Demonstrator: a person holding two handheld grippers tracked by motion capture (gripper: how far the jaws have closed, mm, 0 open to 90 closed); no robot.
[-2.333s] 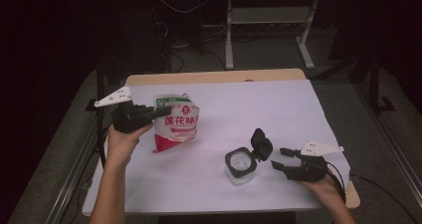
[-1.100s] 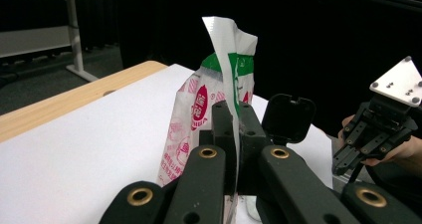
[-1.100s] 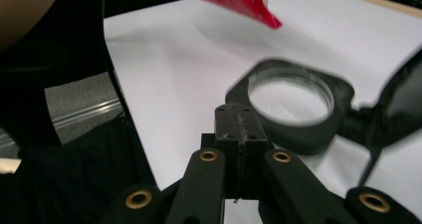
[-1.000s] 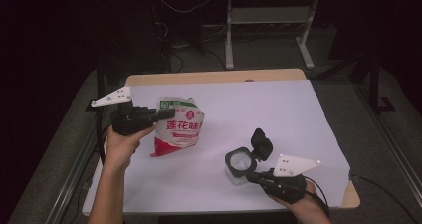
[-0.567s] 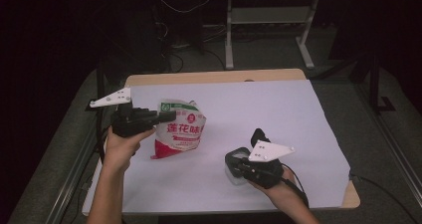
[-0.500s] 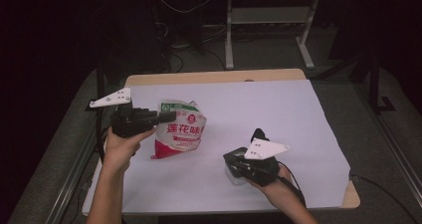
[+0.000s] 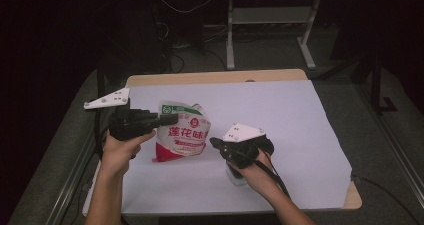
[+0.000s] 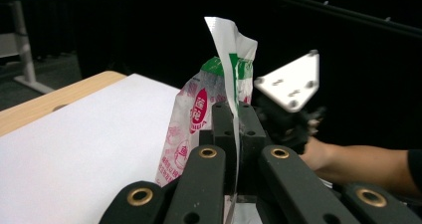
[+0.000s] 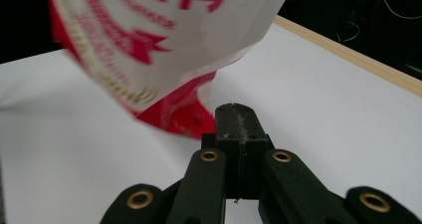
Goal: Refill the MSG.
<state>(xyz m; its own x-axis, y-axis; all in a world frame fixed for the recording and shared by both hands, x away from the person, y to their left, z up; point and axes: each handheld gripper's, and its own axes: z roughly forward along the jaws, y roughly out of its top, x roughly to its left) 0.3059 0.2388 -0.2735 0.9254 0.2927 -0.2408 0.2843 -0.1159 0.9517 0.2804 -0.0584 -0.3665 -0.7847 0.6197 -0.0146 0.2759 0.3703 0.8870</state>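
Observation:
A red-and-white pouch with red lettering stands tilted on the white sheet. My left gripper is shut on its top edge; in the left gripper view the pouch's thin seam runs between the closed jaws of that gripper. My right gripper is shut with nothing in it and points left at the pouch's lower right corner, a short way off. In the right gripper view its jaws sit just before the pouch's red bottom edge. A small white container peeks out under the right hand.
The wooden table edge borders the sheet at the back and the right front corner. A metal desk frame and cables stand on the floor beyond. The right gripper's white plate and forearm appear behind the pouch in the left gripper view.
My right gripper has moved left across the sheet, over the small container, up to the pouch. The left gripper has kept still with the pouch in it.

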